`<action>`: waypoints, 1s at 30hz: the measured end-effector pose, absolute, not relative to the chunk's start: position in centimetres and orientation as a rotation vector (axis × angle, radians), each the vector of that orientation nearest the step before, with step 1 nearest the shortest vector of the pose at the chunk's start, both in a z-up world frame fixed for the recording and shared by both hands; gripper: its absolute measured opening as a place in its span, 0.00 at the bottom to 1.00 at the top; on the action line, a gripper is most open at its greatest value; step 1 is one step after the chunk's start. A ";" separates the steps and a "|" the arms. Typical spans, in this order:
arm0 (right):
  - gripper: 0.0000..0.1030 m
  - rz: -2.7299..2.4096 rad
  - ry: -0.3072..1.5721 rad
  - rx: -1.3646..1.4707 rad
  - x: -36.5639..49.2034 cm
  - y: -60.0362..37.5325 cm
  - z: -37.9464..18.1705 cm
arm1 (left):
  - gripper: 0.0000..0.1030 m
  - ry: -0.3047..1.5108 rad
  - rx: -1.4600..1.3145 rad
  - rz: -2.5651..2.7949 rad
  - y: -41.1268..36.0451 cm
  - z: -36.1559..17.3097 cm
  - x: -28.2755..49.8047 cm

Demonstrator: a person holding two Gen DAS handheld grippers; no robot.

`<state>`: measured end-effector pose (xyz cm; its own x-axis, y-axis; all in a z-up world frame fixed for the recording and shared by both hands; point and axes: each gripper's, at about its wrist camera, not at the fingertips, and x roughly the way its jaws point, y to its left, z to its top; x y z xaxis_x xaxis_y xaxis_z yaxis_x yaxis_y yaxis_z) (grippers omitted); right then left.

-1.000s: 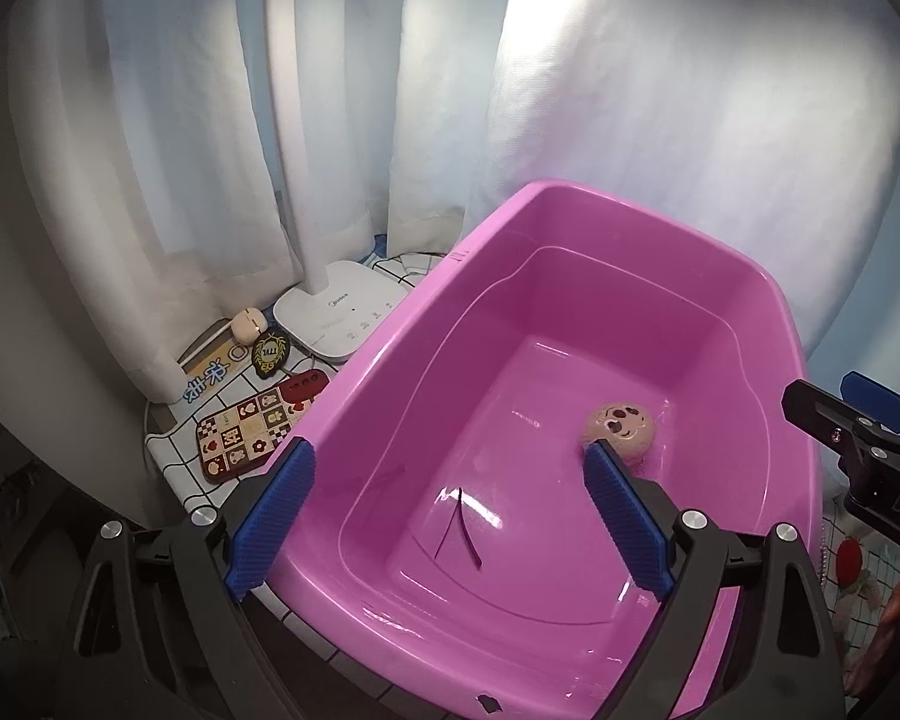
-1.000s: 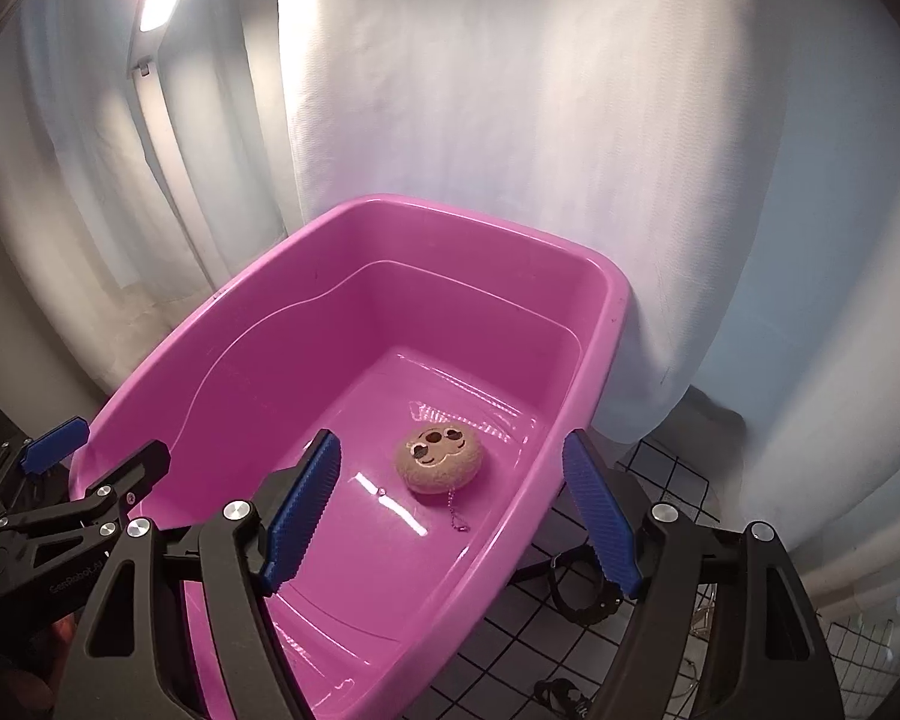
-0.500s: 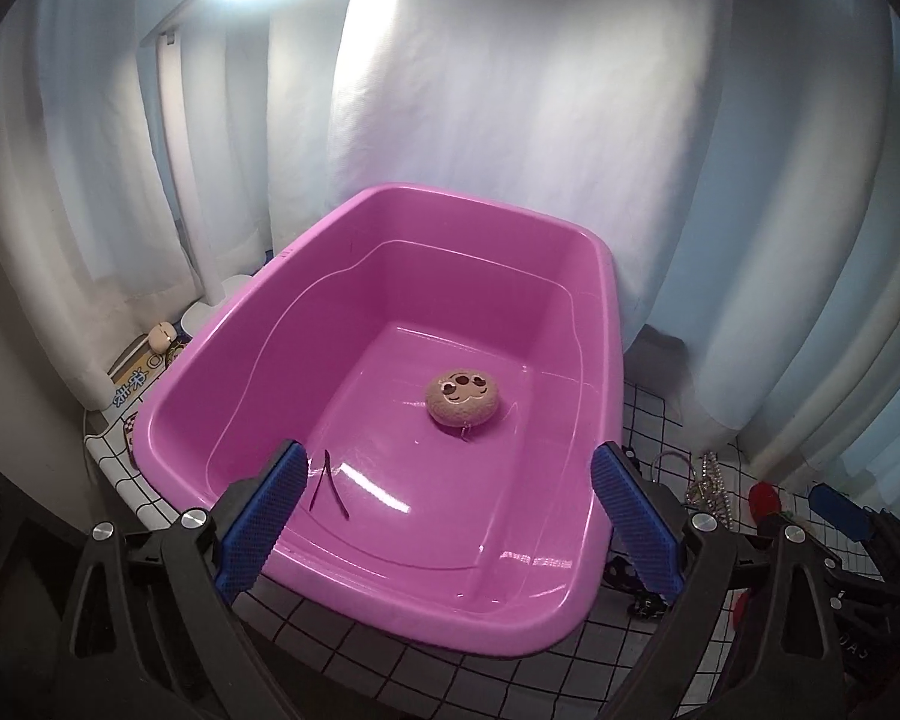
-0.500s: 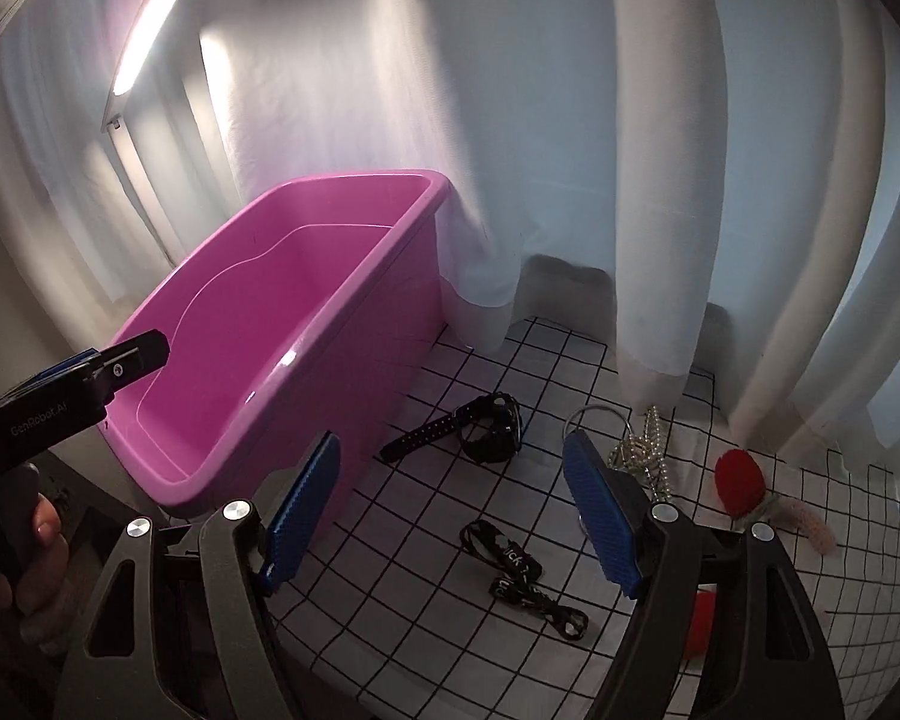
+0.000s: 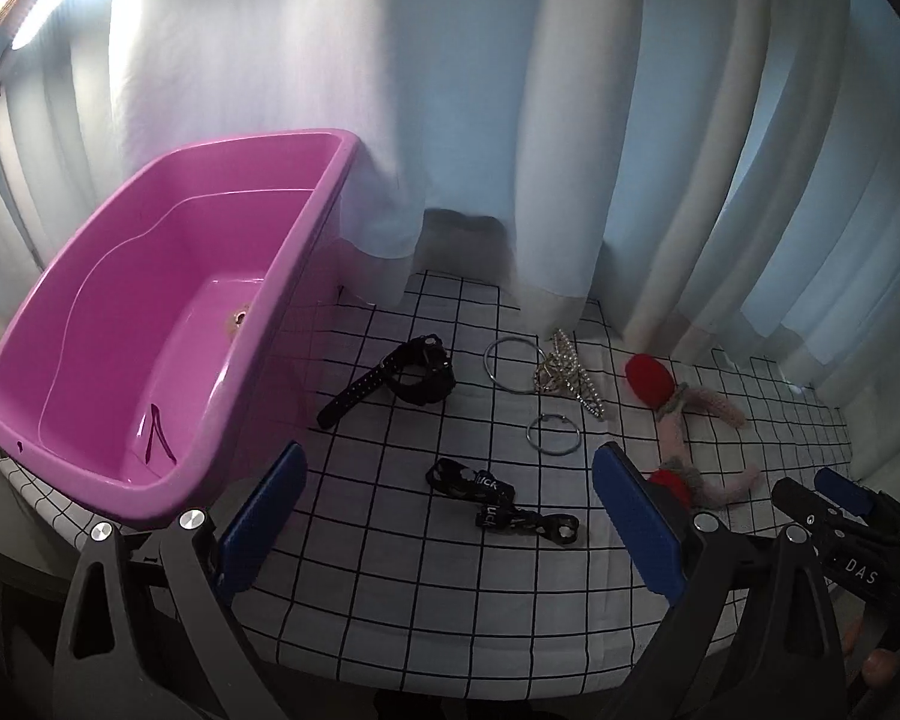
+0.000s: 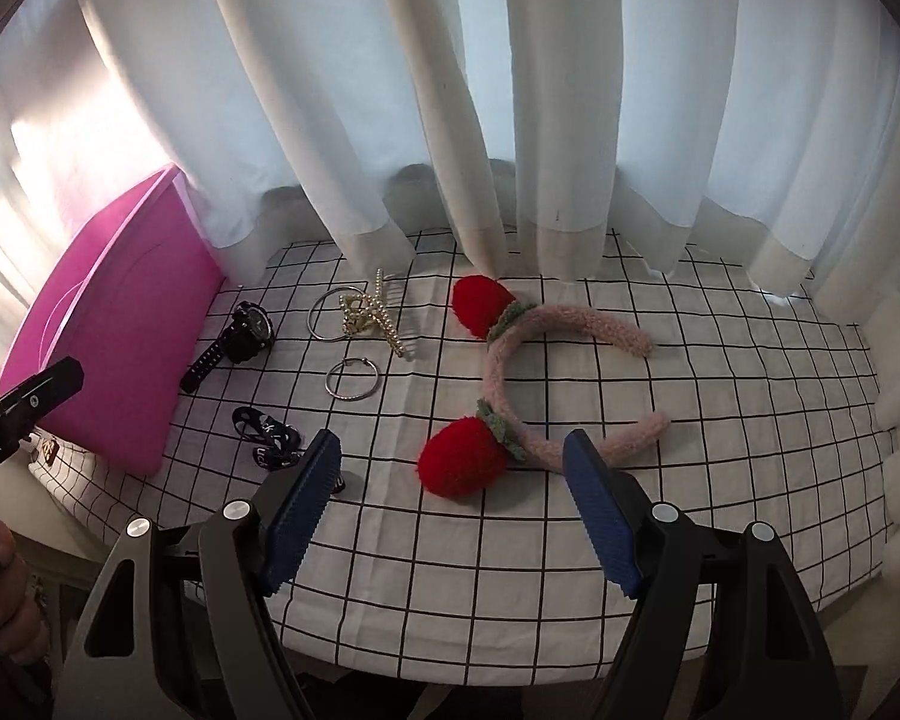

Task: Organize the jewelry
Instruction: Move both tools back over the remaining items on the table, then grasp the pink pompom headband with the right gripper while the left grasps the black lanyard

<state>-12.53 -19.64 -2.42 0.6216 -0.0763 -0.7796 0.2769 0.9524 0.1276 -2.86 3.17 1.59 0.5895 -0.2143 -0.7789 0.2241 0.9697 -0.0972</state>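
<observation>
right tongs [image 6: 450, 501] agape, empty | above strawberry headband [image 6: 513, 360] | black watch [image 6: 234, 342] beside pink tub [image 6: 114, 336]

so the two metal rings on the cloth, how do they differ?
The far ring looks bigger than the near ring. The far ring touches the pearl hair clip, which overlaps its edge; the near ring lies apart on bare cloth. The near ring shows a small clasp or joint at its top; none is visible on the far ring. Both are thin, silver and lying flat.
</observation>
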 end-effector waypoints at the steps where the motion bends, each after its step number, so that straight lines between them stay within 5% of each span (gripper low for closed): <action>1: 0.71 -0.214 0.884 0.250 -12.9 -20.2 -2.7 | 0.92 0.922 0.018 -0.262 2.6 0.9 -2.9; 30: 0.71 -0.181 1.019 0.246 -3.7 -24.5 -13.6 | 0.92 1.134 0.082 -0.108 -3.0 -13.4 0.6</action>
